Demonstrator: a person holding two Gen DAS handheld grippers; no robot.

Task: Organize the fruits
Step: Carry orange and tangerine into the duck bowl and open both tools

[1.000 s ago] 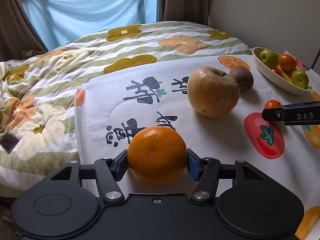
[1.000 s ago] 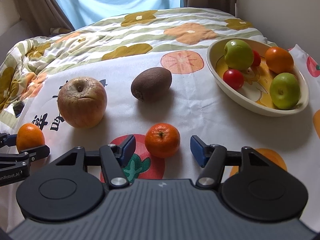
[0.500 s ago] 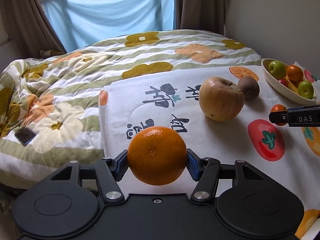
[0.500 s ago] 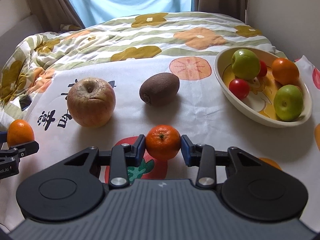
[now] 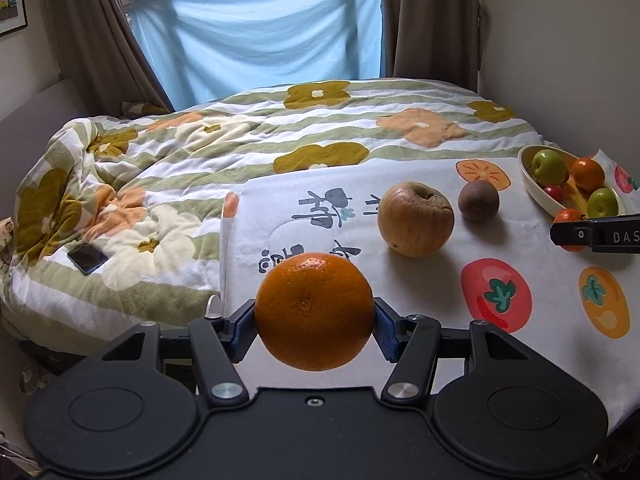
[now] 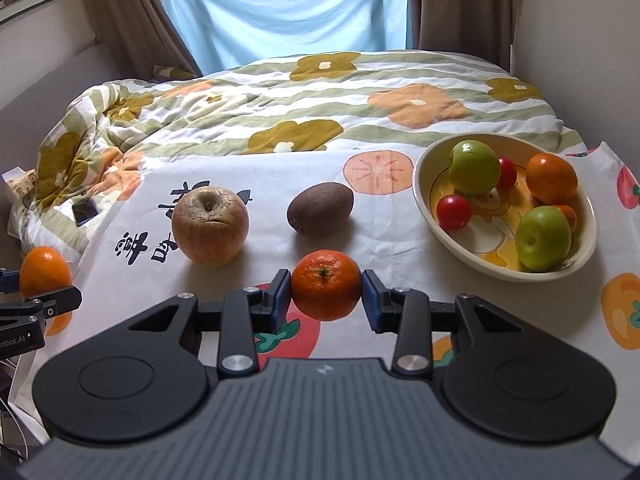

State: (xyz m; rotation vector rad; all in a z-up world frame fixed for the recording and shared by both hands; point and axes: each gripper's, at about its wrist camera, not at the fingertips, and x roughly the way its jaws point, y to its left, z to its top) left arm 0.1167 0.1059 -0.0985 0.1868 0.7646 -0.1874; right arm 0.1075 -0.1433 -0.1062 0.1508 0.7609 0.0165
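Note:
My left gripper (image 5: 315, 320) is shut on a large orange (image 5: 314, 312) and holds it above the printed cloth (image 5: 420, 240). My right gripper (image 6: 326, 292) is shut on a small tangerine (image 6: 326, 284), also lifted off the cloth. A wrinkled apple (image 6: 210, 230) and a brown kiwi (image 6: 321, 207) lie on the cloth beyond the tangerine. A cream oval bowl (image 6: 424, 196) at the right holds two green apples, small red fruits and orange fruits. The left gripper with its orange (image 6: 45, 272) shows at the left edge of the right wrist view.
The cloth covers the near part of a bed with a flowered striped quilt (image 5: 280, 132). A dark phone (image 5: 87, 258) lies on the quilt at the left. Curtains and a blue sheet hang behind the bed; a wall stands to the right.
The right gripper closed on the tangerine and lifted it off the cloth. The left gripper rose with the orange, so the bed and fruits look farther away.

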